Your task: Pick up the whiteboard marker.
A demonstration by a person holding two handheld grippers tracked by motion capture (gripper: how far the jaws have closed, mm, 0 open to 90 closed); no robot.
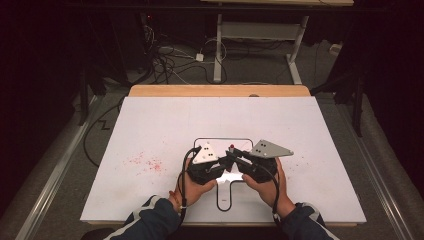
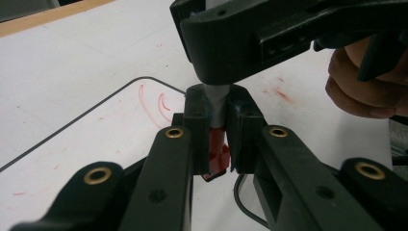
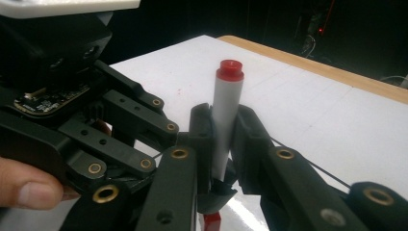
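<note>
A: Two grippers on one pen?

B: Yes. The right gripper (image 3: 219,144) is clamped on the white barrel of the slim red-ended marker (image 3: 226,120), holding it upright; the left gripper (image 2: 216,139) is clenched on its red cap (image 2: 217,156) (probably so one can pull against the other).

A: Where is it all?

B: Toward six o'clock on the white sheet covering the table (image 1: 150,130), over a black-outlined panel (image 1: 222,142). Red scribbles (image 1: 147,162) lie at nine o'clock. Beyond twelve o'clock, a dark room with tangled cables (image 1: 170,62) on the floor.
</note>
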